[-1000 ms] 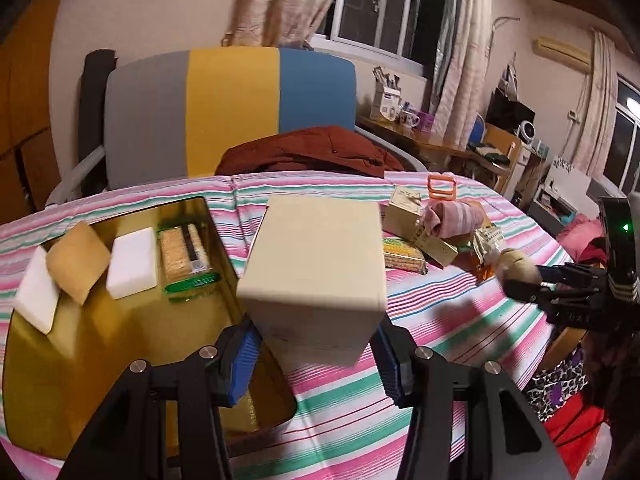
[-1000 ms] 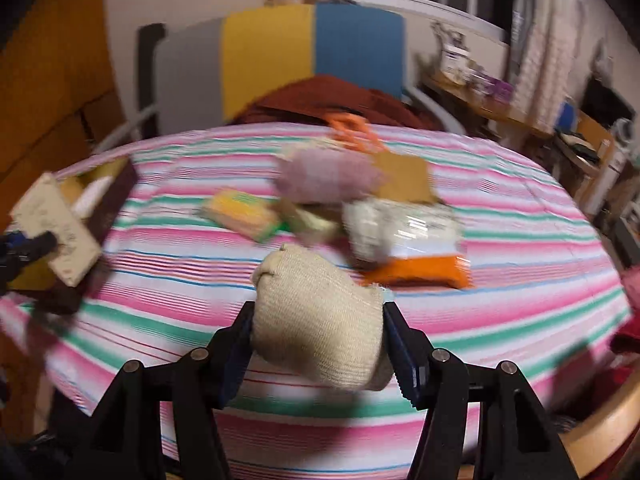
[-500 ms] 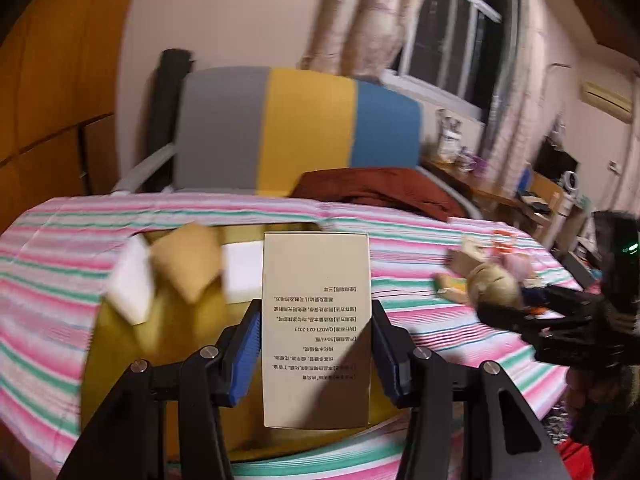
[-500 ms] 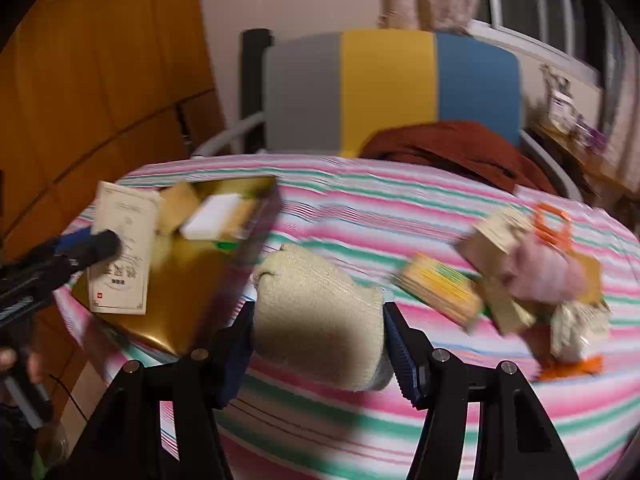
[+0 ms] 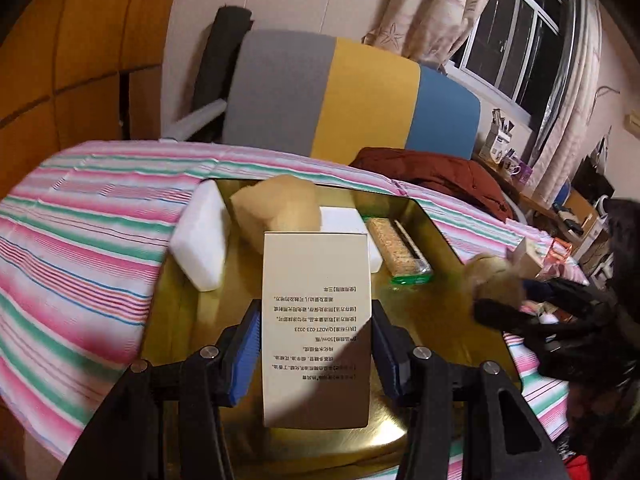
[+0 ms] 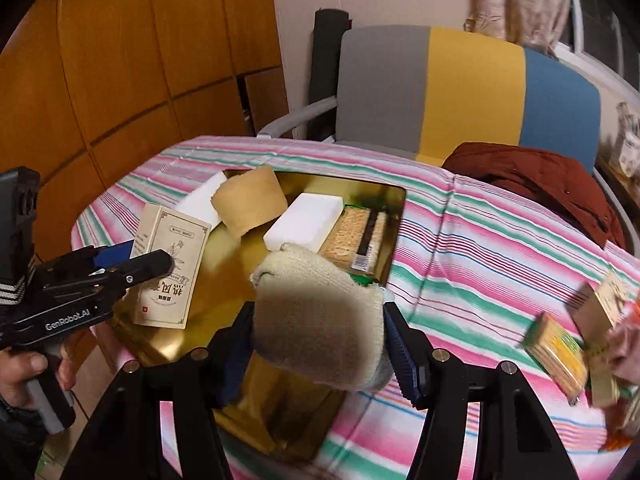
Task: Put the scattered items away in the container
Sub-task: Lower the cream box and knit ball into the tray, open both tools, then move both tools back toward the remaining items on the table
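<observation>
Gold-coloured tray (image 5: 460, 264) lies directly beneath the left tool (image 5: 316, 354), clamped on an upright cream carton (image 5: 316, 320) above its near bare floor, while the right tool (image 6: 320, 344), gripping a beige knitted bundle (image 6: 320, 308), hovers over the tray's near right edge.

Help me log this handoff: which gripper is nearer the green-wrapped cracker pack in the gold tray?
Right. The right gripper, shut on a beige knit glove, hangs beside the pack; the left gripper, holding a cream printed box, sits farther back.

A lived-in home: curtained window (image 5: 516, 36), striped tablecloth (image 5: 80, 216), tricolor chair (image 5: 340, 92), cluttered desk (image 5: 560, 204).
</observation>
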The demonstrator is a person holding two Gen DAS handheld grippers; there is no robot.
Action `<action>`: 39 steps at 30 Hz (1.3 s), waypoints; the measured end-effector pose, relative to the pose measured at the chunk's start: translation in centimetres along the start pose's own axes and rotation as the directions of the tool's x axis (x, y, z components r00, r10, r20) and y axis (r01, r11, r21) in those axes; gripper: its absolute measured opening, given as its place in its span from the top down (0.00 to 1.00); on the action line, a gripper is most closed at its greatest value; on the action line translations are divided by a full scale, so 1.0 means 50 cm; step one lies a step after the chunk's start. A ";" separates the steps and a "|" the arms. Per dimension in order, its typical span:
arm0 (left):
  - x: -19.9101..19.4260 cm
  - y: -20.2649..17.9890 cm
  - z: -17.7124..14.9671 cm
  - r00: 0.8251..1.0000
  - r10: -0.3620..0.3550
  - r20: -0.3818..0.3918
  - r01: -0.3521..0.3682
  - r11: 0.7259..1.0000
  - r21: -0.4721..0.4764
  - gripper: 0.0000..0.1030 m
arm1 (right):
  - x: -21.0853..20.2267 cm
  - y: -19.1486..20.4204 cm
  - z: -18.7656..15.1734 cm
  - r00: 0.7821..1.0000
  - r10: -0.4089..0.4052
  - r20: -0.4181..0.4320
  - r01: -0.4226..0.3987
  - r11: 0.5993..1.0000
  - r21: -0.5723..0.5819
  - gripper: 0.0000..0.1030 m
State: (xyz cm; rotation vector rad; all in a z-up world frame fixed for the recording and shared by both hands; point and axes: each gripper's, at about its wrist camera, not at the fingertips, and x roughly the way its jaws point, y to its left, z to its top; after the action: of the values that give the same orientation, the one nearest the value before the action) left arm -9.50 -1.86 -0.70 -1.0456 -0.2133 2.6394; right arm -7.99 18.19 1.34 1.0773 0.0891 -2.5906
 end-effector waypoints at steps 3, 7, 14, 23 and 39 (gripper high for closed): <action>0.029 -0.013 0.021 0.999 -0.022 -0.025 0.022 1.000 -0.004 0.51 | 0.040 0.005 0.011 0.999 -0.036 -0.023 0.035 0.999 -0.030 0.40; 0.073 -0.023 0.044 0.996 -0.050 -0.070 0.048 0.998 -0.033 0.51 | 0.072 -0.001 0.024 0.998 -0.063 -0.022 0.062 0.997 -0.043 0.39; 0.133 -0.051 0.054 0.989 -0.069 -0.134 0.065 0.997 -0.035 0.47 | 0.086 -0.021 0.026 0.998 -0.061 0.002 0.061 0.998 -0.017 0.36; 0.090 -0.039 0.063 0.995 -0.087 -0.046 0.082 0.993 -0.090 0.35 | 0.034 -0.049 0.000 0.996 -0.037 0.082 0.031 0.997 0.075 0.36; -0.034 -0.220 -0.044 0.981 -0.182 0.070 0.164 0.964 0.210 0.35 | -0.099 -0.220 -0.166 0.976 -0.182 0.123 0.118 0.907 0.403 0.15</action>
State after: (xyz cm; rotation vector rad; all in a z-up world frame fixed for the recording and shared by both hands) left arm -4.42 8.05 1.47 -0.8064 -0.0489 2.4889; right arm -2.69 31.47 -1.89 1.0161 -0.4236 -2.9027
